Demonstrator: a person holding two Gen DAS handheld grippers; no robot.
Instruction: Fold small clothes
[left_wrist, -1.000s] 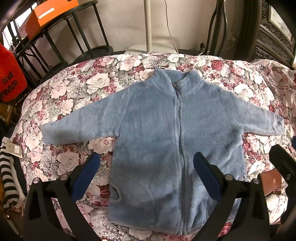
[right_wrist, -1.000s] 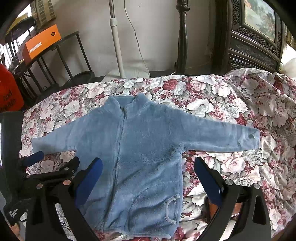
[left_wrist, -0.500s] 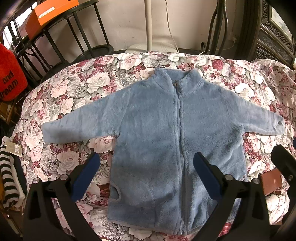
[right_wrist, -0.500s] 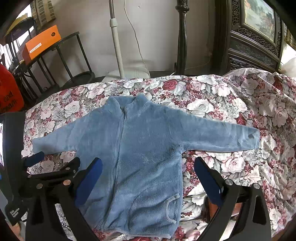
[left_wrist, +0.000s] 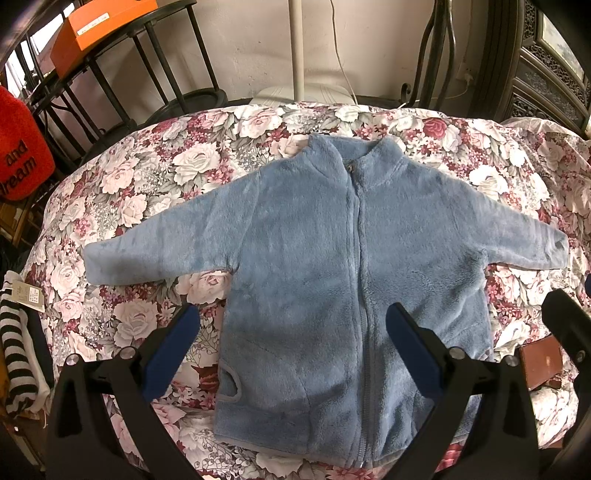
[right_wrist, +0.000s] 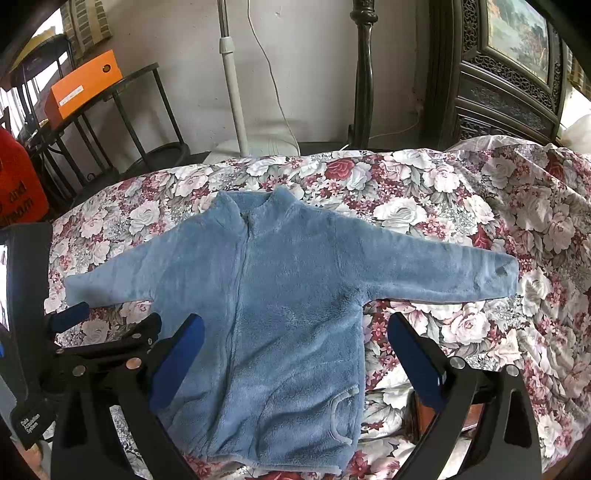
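Lying flat and zipped on the floral bedspread (left_wrist: 155, 173), the jacket (left_wrist: 332, 266) waits unfolded; both grippers, left (left_wrist: 291, 332) and right (right_wrist: 295, 336), hover empty, fingers spread. Thick fleece could slip from a shallow pinch, skewing the fold.

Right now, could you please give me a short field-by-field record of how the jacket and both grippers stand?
garment: blue fleece jacket, lying flat and face up, zipped
sleeves: both spread out to the sides, none folded
surface: floral bedspread
left gripper: open, above the jacket's lower half, holding nothing
right gripper: open, above the jacket's lower half, holding nothing
nearby: striped garment at the bedspread's left edge; orange box on a black rack
folding: not yet begun
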